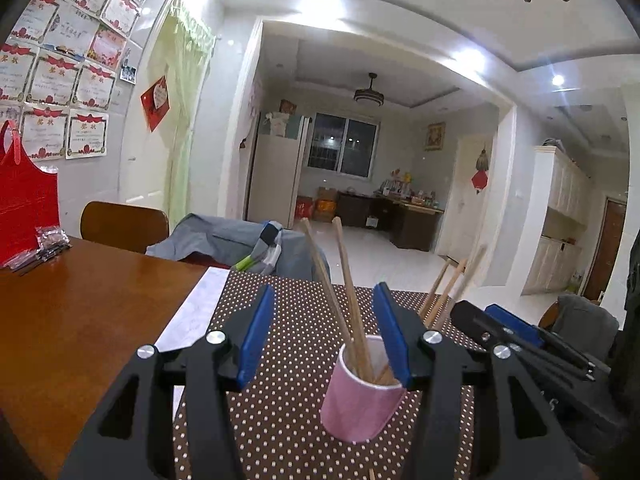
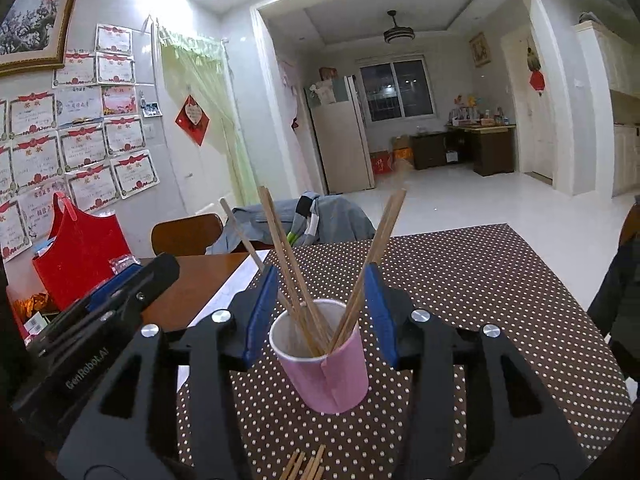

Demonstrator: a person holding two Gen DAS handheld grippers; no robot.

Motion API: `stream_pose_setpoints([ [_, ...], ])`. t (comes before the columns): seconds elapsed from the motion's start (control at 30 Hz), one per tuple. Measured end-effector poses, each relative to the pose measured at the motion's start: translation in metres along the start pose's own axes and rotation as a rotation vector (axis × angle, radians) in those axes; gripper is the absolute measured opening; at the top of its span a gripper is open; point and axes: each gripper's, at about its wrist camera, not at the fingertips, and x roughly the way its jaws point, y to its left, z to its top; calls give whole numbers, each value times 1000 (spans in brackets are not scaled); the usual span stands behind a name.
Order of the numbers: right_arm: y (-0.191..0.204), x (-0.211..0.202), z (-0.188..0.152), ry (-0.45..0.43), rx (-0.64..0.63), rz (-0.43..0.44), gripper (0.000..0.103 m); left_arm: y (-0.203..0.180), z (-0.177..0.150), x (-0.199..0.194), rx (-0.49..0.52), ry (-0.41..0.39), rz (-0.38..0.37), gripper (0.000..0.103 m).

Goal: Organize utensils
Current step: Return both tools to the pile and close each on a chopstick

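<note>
A pink paper cup (image 2: 324, 360) stands upright on a brown cloth with white dots (image 2: 500, 300), which covers part of a wooden table (image 1: 80, 320). Several wooden chopsticks (image 2: 288, 264) stand in the cup, leaning outward in different directions: at least 3 lean left and 2 lean right in the right wrist view. A few more chopsticks (image 2: 308, 466) lie flat on the dotted cloth at the near edge of that view, just in front of the cup.

The right gripper (image 2: 322, 312) sits just behind the cup with its blue-padded tongs spread. The cup and its chopsticks lie between the 2 pads, and neither pad presses on the cup; the right pad seems to be very near the right-leaning sticks, though contact cannot be told for sure.

The left gripper (image 1: 324, 336) also has its tongs spread and pinches nothing. In its own view the cup (image 1: 362, 392) stands low between the fingers, close against the right pad, with the chopsticks (image 1: 348, 288) rising through the gap. The right gripper (image 1: 500, 328) shows at the right of that view, beside the cup.

A red bag (image 2: 84, 256) and small plastic packets (image 1: 48, 240) rest at the far left of the table, near a wall covered with certificates (image 2: 80, 148). A chair draped with grey clothing (image 2: 320, 220) stands beyond the table.
</note>
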Motion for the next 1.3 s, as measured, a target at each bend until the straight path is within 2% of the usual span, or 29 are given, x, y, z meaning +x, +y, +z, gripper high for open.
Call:
stream_pose_setpoints([
  [0.17,-2,-20,-6,39,6,-6,45,-2,-4,-22,16,45,4,52],
  [0.37,0,-42,-34,165,-4,1,45,-3,-25,-50,34,153,2,52],
  [0.53,-1,-57,-71,322,-1,18,45,-1,-49,-69,35,239,13,52],
  [0.7,0,-55,-107,503,30,40,45,0,-73,-77,38,363,13,52],
  [0.9,7,-53,-142,641,24,67,44,4,-96,-82,40,469,32,52],
  [0.93,7,-52,-146,660,24,71,42,5,-98,-83,38,477,35,52],
  [0.97,7,-51,-149,672,29,76,34,6,-100,-84,37,481,37,52],
  [1.07,3,-49,-155,686,56,93,30,8,-103,-83,40,495,42,52],
  [1.17,1,-46,-154,701,75,113,14,10,-105,-81,38,508,48,52],
  [1.3,0,-46,-154,703,95,135,9,11,-107,-73,29,531,44,52],
])
